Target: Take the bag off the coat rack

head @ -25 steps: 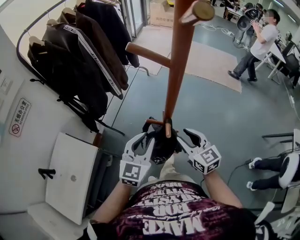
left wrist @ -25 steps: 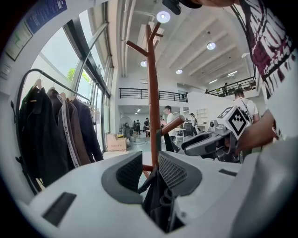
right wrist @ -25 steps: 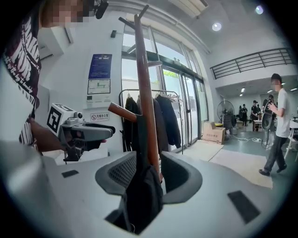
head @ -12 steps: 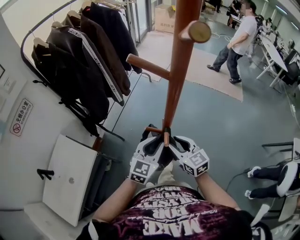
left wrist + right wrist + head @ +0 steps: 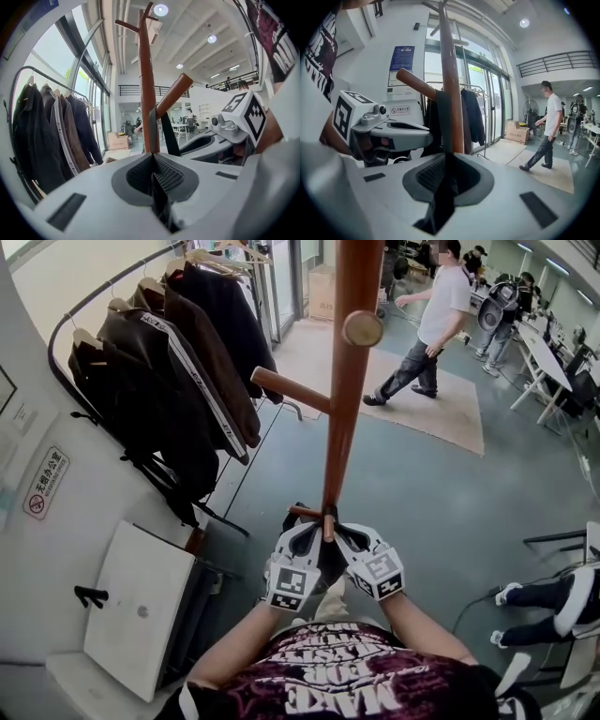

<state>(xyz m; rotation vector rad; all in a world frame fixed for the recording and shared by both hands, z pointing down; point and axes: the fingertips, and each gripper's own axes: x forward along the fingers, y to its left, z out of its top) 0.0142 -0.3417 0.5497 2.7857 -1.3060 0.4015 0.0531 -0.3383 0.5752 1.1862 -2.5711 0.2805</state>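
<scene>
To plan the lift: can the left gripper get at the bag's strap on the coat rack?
Very likely yes: the left gripper looks shut on the dark strap just below the peg, with nothing blocking it.

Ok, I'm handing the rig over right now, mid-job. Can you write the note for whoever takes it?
The left gripper is shut on the strap of the bag, close against the coat rack.
The right gripper: its fingers have just been closing and are now shut on the strap too, right beside the left one.
The bag is black and hangs under both grippers from the low peg.
Done: both grippers have hold of the strap.
Left: lift the strap off the end of the peg and carry the bag clear of the rack.
</scene>
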